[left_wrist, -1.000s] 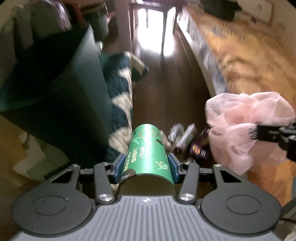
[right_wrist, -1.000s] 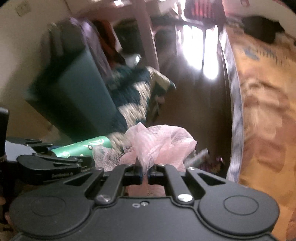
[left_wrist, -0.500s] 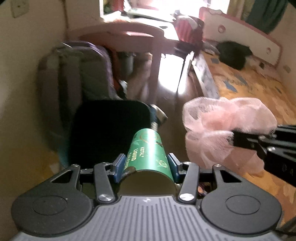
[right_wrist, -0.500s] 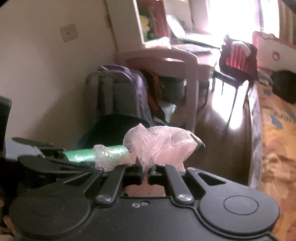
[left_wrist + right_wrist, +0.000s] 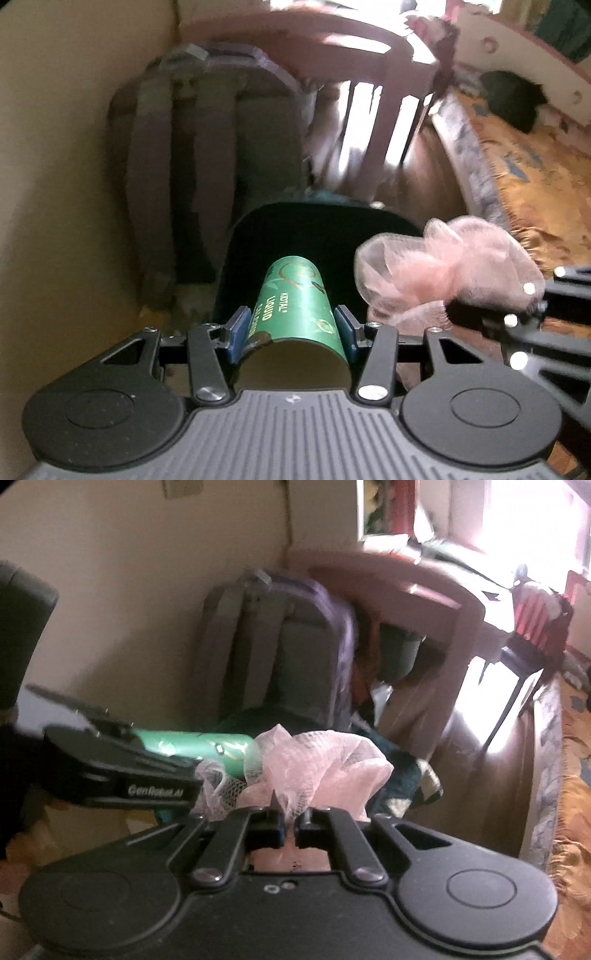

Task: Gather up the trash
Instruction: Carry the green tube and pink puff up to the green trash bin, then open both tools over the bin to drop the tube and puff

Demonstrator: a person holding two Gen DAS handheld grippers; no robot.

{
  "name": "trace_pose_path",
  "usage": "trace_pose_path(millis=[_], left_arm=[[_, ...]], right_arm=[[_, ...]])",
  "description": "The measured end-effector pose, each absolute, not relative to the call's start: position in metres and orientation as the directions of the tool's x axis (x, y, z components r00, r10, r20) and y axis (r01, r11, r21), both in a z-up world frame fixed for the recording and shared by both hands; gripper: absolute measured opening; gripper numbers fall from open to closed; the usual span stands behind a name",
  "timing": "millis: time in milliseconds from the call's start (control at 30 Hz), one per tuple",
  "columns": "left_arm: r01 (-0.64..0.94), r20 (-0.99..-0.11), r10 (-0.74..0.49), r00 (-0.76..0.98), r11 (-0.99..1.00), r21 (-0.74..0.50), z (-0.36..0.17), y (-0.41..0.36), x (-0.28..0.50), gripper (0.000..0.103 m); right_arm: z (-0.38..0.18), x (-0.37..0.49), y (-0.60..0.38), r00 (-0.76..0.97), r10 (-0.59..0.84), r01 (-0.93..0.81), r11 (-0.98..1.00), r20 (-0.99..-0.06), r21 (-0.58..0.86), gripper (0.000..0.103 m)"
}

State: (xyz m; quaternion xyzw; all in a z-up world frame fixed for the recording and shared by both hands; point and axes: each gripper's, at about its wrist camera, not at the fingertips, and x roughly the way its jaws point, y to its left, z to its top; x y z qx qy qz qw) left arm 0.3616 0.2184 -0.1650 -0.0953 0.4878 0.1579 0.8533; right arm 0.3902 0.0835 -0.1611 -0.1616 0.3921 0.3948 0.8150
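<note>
Both pieces of trash are picked up but not yet dropped: the left gripper (image 5: 291,326) clamps the green tube (image 5: 295,302) just above the dark bin (image 5: 369,229), the right gripper (image 5: 291,821) pinches the pink netting (image 5: 317,760) beside it, while the bin's inside stays black and unreadable.

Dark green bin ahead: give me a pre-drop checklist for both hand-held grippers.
1. Left hand-held gripper clamped on green carton: ok.
2. Right hand-held gripper pinching pink mesh: ok.
3. Carton's far end over dark green bin opening: ok.
4. Mesh over the opening: not ok, it hangs at the right rim.
5. Room inside the bin: cannot tell, interior too dark.
6. Backpack behind the bin clear of the opening: ok.
</note>
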Motion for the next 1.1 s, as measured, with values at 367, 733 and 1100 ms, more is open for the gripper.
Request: trace_pose_path(millis=[367, 733, 1100], left_arm=[[-0.284, -0.916, 0.095, 0.389, 0.959, -0.021, -0.209, 0.233, 0.392, 0.048], [-0.225, -0.952, 0.063, 0.301, 0.974, -0.006, -0.243, 0.226, 0.403, 0.049], [-0.215, -0.94, 0.057, 0.337, 0.976, -0.018, -0.232, 0.22, 0.393, 0.065]], right_arm=[[-0.219, 0.399, 0.132, 0.275, 0.397, -0.826, 0.564, -0.876, -0.003, 0.004], [-0.25, 0.401, 0.143, 0.248, 0.319, -0.832, 0.554, -0.915, -0.032, 0.013], [-0.239, 0.4, 0.131, 0.241, 0.334, -0.809, 0.588, -0.911, 0.002, 0.026]])
